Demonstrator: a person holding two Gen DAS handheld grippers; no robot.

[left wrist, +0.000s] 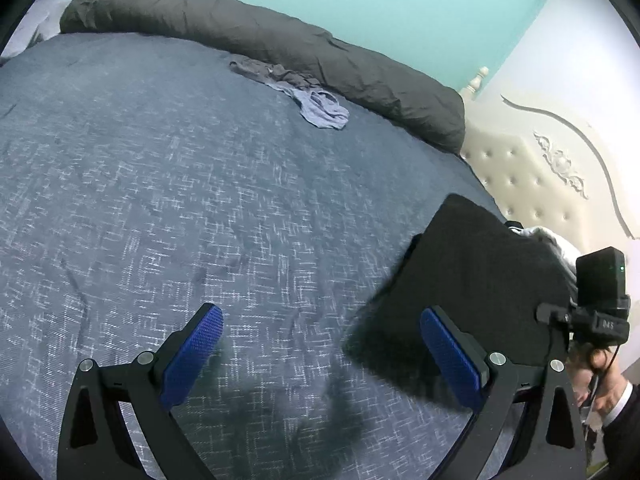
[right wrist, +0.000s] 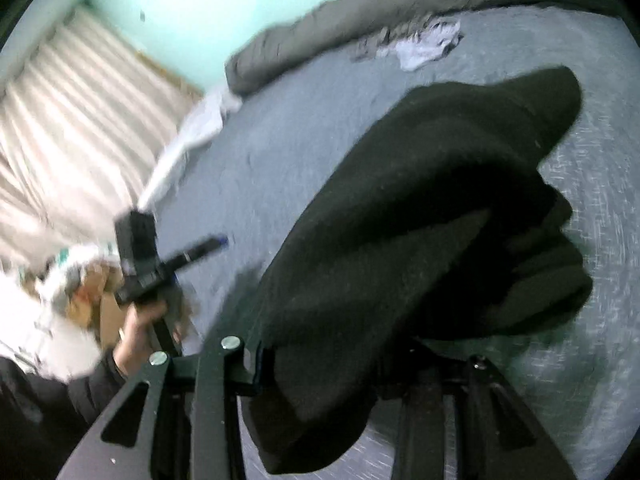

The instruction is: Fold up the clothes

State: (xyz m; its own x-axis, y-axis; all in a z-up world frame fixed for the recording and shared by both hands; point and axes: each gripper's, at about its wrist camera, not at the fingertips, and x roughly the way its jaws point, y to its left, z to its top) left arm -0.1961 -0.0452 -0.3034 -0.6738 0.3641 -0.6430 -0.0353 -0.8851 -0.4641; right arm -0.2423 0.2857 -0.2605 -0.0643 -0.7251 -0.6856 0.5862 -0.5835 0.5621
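A black folded garment (right wrist: 420,220) hangs over my right gripper (right wrist: 344,344), lifted off the blue-grey bedspread (right wrist: 280,128). It hides the fingertips, and the linkages stand drawn in, so the gripper is shut on the cloth. In the left wrist view the same black garment (left wrist: 472,280) sits low at the right, beside the right gripper's body. My left gripper (left wrist: 320,344) is open over the bedspread (left wrist: 180,200), with nothing between its blue pads (left wrist: 200,344). A crumpled pale-blue and grey pile of clothes (left wrist: 316,108) lies far back on the bed.
A rolled dark grey duvet (left wrist: 260,40) runs along the far side of the bed by the teal wall. A cream tufted headboard (left wrist: 532,168) stands at the right. A person's hand (right wrist: 140,320) holds the left gripper at the bed's edge; white cloth (right wrist: 192,132) hangs there.
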